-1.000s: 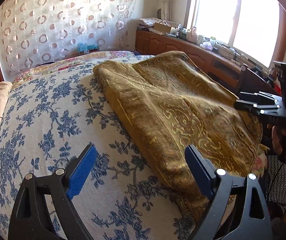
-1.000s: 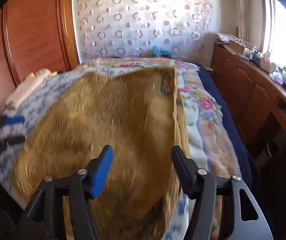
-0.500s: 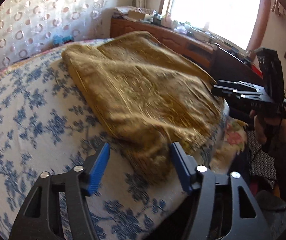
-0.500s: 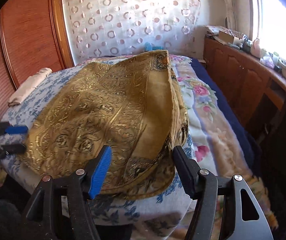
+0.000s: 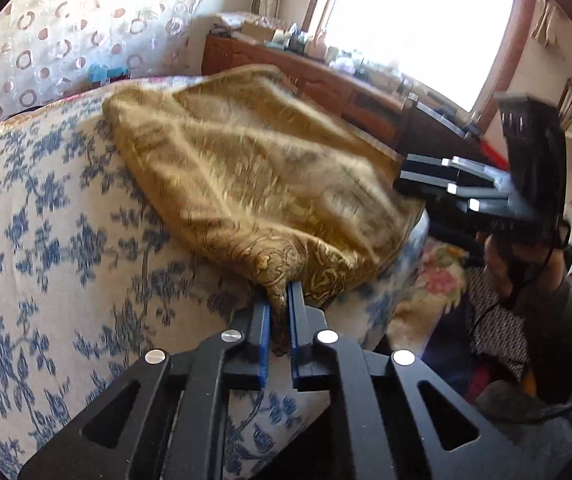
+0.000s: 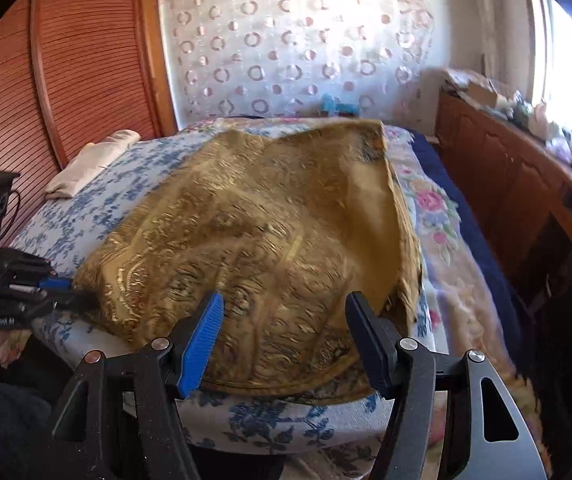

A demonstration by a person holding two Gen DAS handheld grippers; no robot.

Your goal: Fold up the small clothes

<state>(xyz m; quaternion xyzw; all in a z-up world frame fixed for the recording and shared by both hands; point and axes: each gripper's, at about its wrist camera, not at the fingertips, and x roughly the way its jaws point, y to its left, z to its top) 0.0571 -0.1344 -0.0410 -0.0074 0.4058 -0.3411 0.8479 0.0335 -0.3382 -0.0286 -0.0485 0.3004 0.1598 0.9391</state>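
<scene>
A gold brocade garment [image 5: 253, 176] lies spread on the bed's blue-flowered sheet [image 5: 45, 240]; it also shows in the right wrist view [image 6: 269, 240]. My left gripper [image 5: 279, 304] is shut on the garment's near corner at the bed's edge, and shows at the left of the right wrist view [image 6: 65, 288]. My right gripper [image 6: 286, 320] is open, its fingers astride the garment's near hem without touching it. It shows from the side in the left wrist view [image 5: 410, 176], at the garment's right edge.
A folded cream cloth [image 6: 89, 160] lies at the bed's far left by a wooden slatted headboard [image 6: 45, 100]. A wooden cabinet [image 6: 526, 184] with clutter runs along the window on the right. A flowered blanket [image 6: 438, 216] covers the bed's right side.
My left gripper moved to the garment's near corner and closed on it. My right gripper came down closer to the garment's near hem, still open.
</scene>
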